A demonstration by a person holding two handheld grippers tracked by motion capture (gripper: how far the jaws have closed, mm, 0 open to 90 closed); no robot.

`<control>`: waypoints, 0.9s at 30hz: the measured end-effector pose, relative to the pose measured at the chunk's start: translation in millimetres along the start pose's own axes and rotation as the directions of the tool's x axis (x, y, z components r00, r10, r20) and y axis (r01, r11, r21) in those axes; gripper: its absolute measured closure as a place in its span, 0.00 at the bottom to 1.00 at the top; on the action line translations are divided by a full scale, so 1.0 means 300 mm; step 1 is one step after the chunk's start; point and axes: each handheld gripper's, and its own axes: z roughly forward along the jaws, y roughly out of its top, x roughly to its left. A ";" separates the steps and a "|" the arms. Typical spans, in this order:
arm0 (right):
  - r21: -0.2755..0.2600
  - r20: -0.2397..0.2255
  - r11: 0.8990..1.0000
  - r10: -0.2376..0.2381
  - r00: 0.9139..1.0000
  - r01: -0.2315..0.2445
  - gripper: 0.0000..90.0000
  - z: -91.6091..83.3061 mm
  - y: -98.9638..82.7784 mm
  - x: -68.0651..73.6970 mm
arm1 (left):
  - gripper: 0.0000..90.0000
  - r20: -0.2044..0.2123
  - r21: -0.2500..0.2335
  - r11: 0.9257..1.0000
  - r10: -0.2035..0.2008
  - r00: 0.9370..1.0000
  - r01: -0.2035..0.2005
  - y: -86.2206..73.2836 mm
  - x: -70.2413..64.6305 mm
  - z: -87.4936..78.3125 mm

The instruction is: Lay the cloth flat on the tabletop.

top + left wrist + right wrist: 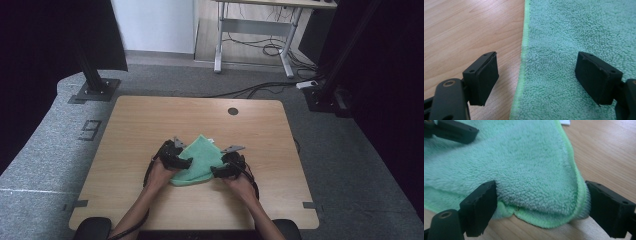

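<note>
A folded green towel (198,161) lies mid-tabletop (140,120). The left hand-held gripper (536,80) straddles its edge, jaws apart; the right hand-held gripper (541,207) brackets a folded corner, unclamped. Folding seems underway; next both must pinch

The wooden table (150,120) lies bare on every side of the green cloth (200,155), so there is free passage along its far half, its left and right margins and the near edge, with only a small dark round grommet (233,111) set flush near the far edge. The cloth itself is the one thing in the way at the middle, a folded, raised hump whose corner bulges between the jaws of the right gripper (541,202). The left gripper (536,77) straddles the cloth's hem, with open wood to one side.
</note>
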 end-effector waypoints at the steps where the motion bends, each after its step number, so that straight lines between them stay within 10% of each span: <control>1: 0.005 0.004 1.000 -0.007 1.000 0.007 0.14 0.006 -0.002 0.002 | 0.21 0.000 0.000 1.000 -0.001 1.000 0.001 0.000 0.000 0.000; 27: 0.010 0.063 1.000 0.013 0.998 -0.014 0.12 -0.057 -0.089 -0.095 | 0.22 -0.184 0.057 0.996 -0.055 0.981 0.066 -0.074 0.088 -0.086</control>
